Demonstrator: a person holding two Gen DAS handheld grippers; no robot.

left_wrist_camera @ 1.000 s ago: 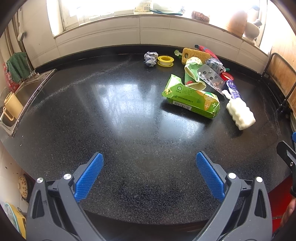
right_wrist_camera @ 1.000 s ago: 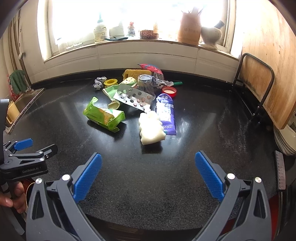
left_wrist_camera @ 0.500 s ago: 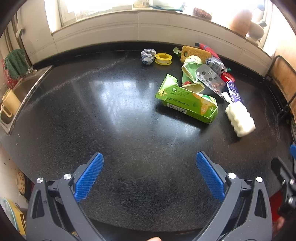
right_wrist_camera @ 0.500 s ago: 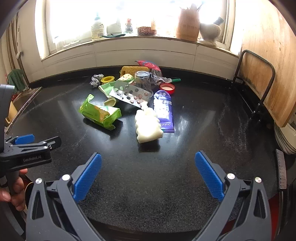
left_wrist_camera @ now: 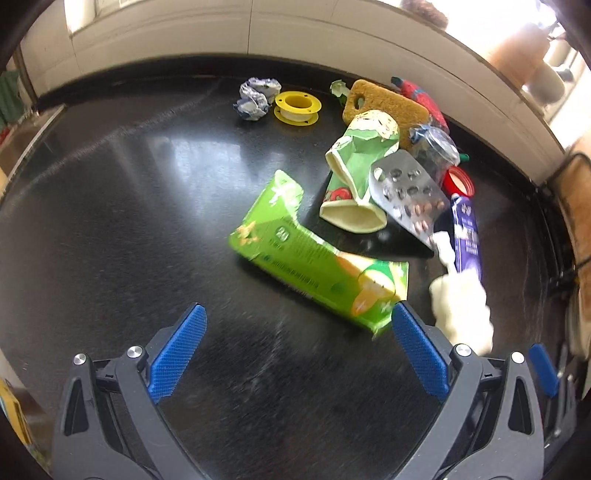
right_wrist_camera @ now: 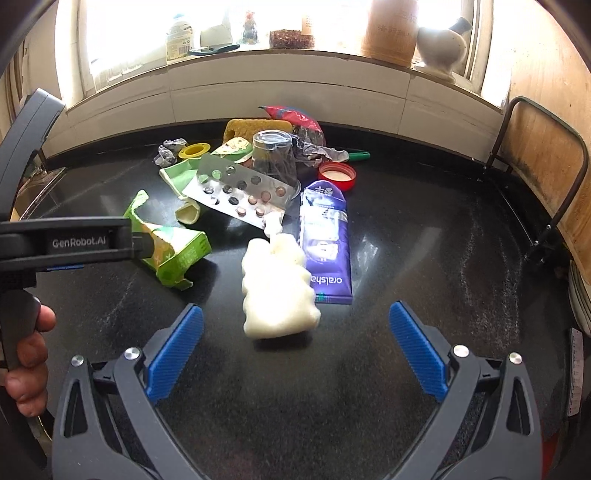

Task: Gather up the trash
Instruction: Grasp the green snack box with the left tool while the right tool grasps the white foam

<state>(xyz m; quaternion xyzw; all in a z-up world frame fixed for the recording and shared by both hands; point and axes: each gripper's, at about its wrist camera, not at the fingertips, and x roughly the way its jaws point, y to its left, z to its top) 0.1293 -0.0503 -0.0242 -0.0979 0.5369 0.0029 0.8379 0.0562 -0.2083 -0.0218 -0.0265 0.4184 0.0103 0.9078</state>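
A pile of trash lies on the black counter. A crushed green carton lies just ahead of my open, empty left gripper; it also shows in the right wrist view. A white foam piece lies just ahead of my open, empty right gripper, beside a purple toothpaste tube. Behind are a pill blister, a green paper cup, a clear plastic cup, a red lid, a yellow spool, crumpled foil and a red wrapper.
A brown sponge lies at the back of the pile. A tiled ledge and windowsill with jars run along the back. A sink is at far left. A metal rack and wooden board stand at right.
My left gripper has moved forward and right, close to the green carton. My right gripper has moved forward toward the white foam piece. Both stay open.
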